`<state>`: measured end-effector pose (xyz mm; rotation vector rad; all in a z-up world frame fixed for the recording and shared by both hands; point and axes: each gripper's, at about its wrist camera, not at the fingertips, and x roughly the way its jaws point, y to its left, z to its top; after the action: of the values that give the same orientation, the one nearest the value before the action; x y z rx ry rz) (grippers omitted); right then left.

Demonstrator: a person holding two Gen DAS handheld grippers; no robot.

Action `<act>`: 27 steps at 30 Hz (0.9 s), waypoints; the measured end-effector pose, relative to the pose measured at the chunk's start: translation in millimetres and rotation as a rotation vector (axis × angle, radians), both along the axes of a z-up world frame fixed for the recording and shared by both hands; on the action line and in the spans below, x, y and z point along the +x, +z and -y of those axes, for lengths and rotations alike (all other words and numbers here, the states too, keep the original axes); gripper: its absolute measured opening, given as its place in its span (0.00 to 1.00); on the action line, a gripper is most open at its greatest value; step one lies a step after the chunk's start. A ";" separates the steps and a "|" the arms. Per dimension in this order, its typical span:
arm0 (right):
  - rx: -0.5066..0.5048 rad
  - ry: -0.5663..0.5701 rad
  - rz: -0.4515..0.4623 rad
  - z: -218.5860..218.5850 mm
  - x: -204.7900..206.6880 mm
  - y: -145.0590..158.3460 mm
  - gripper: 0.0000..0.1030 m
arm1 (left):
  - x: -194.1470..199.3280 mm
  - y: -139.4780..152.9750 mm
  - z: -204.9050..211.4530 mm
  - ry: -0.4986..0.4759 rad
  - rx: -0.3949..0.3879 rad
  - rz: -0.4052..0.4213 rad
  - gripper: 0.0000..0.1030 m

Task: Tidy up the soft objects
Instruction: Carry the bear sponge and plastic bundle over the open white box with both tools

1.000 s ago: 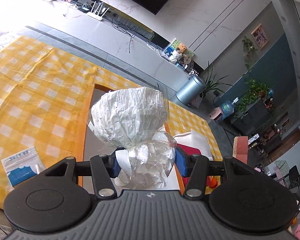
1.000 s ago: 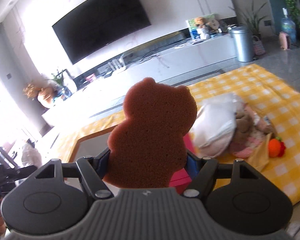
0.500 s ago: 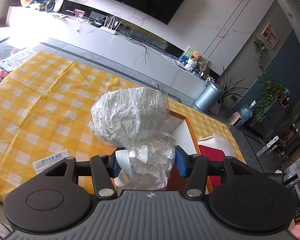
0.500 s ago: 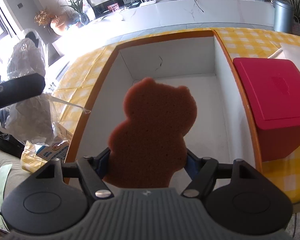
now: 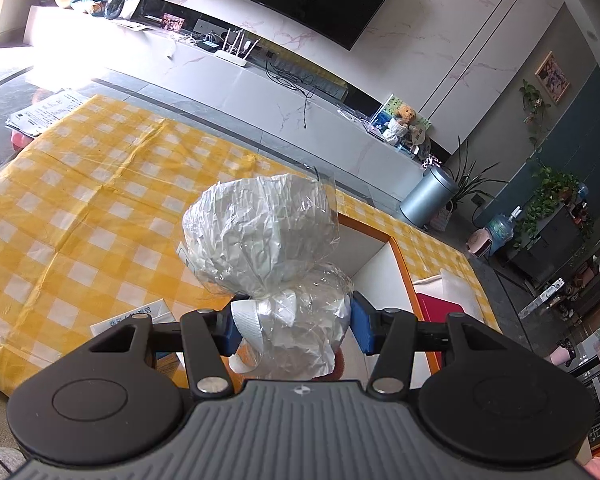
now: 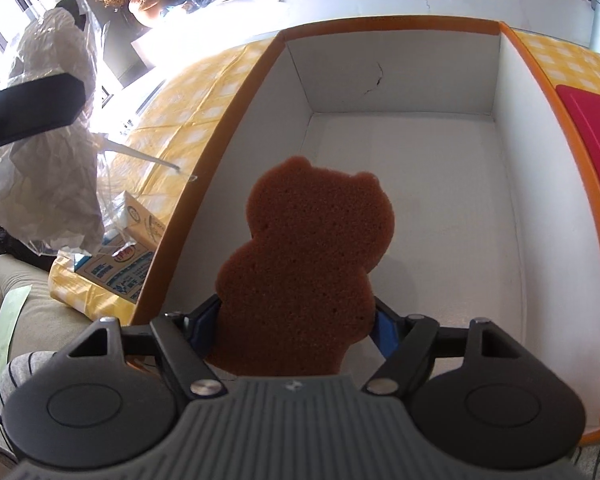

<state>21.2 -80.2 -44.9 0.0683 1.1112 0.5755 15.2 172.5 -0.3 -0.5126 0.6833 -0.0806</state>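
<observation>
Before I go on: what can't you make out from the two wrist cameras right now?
- Left wrist view: the wrapped bundle in the left gripper hides most of the box.
- Right wrist view: the sponge covers the pads of the opening right gripper, so contact is unclear.
- Red lid: cut by the right edge.

Surface: yellow-and-white checked cloth (image 5: 100,208). On it: orange-rimmed white box (image 6: 512,128), open, at 3 o'clock; small printed carton (image 6: 128,256) just beside the box's 9 o'clock wall; red box (image 6: 596,128) touching its 3 o'clock side.
</observation>
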 end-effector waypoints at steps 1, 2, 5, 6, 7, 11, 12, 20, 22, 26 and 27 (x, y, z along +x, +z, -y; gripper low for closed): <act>0.006 0.008 0.005 1.0 -0.5 0.7 0.91 | -0.3 0.1 -0.7 0.002 -0.001 -0.001 0.58; 0.012 0.015 0.015 1.3 -1.3 1.8 0.97 | -0.6 0.3 -0.8 0.002 -0.001 -0.001 0.58; 0.041 0.036 0.021 3.2 -2.3 4.7 0.97 | -0.3 -0.2 -1.0 0.001 0.000 -0.003 0.58; 0.056 0.042 0.016 5.3 -3.5 5.8 0.97 | -0.4 -0.4 -1.2 0.001 0.002 -0.003 0.58; 0.062 0.042 0.015 7.1 -3.6 6.6 0.97 | -1.5 0.3 0.3 -0.002 0.006 -0.004 0.58; 0.056 0.030 0.052 17.1 -8.4 16.1 0.98 | -2.2 2.3 6.8 -0.017 0.019 -0.003 0.58; 0.057 0.024 0.065 20.9 -9.4 19.3 0.98 | -2.3 3.0 9.5 -0.023 0.022 -0.002 0.58; -0.007 -0.080 0.225 71.0 -16.3 50.9 0.98 | 4.6 2.3 34.6 -0.090 0.036 -0.011 0.58; -0.040 -0.127 0.269 88.1 -16.1 58.5 0.98 | 8.1 -0.6 44.7 -0.119 0.042 -0.022 0.58; -0.050 -0.206 0.304 116.9 -13.4 63.2 0.98 | 16.5 -9.4 67.0 -0.168 0.065 -0.057 0.58; -0.040 -0.221 0.302 122.7 -12.2 62.1 0.98 | 19.0 -11.9 73.1 -0.179 0.069 -0.065 0.58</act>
<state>9.0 -202.9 17.3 0.0660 0.8082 0.3509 34.1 99.4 -12.1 -0.3882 0.7924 -0.2078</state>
